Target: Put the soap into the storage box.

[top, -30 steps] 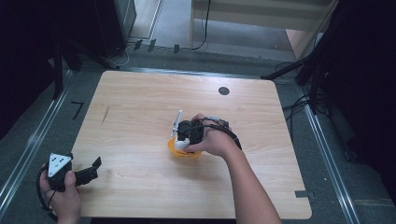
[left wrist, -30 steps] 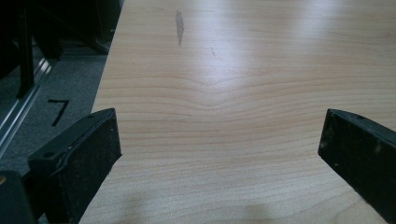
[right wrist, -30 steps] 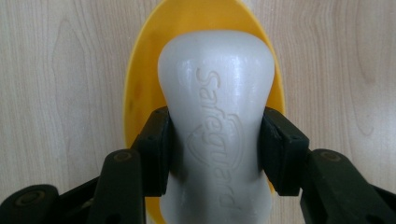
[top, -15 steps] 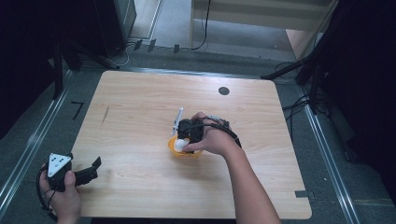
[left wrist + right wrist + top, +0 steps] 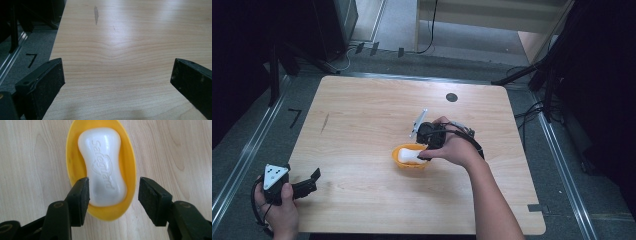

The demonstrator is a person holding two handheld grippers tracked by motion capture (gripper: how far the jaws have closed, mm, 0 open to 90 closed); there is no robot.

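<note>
A white bar of soap [image 5: 105,165] with raised lettering lies in a yellow oval dish [image 5: 131,162] on the wooden table. My right gripper [image 5: 113,185] is open just above the dish's near end, one jaw over each side of the soap and dish, touching neither. From above, the soap [image 5: 408,156] and dish [image 5: 412,166] sit mid-table under my right gripper [image 5: 424,149]. My left gripper [image 5: 309,182] is open at the table's near left corner, with bare wood between the jaws of this left gripper [image 5: 117,72].
The table [image 5: 362,115] has a dark smudge [image 5: 96,15] on its left part and a round black hole [image 5: 452,97] near the far edge. Grey floor, metal rails and cables surround the table.
</note>
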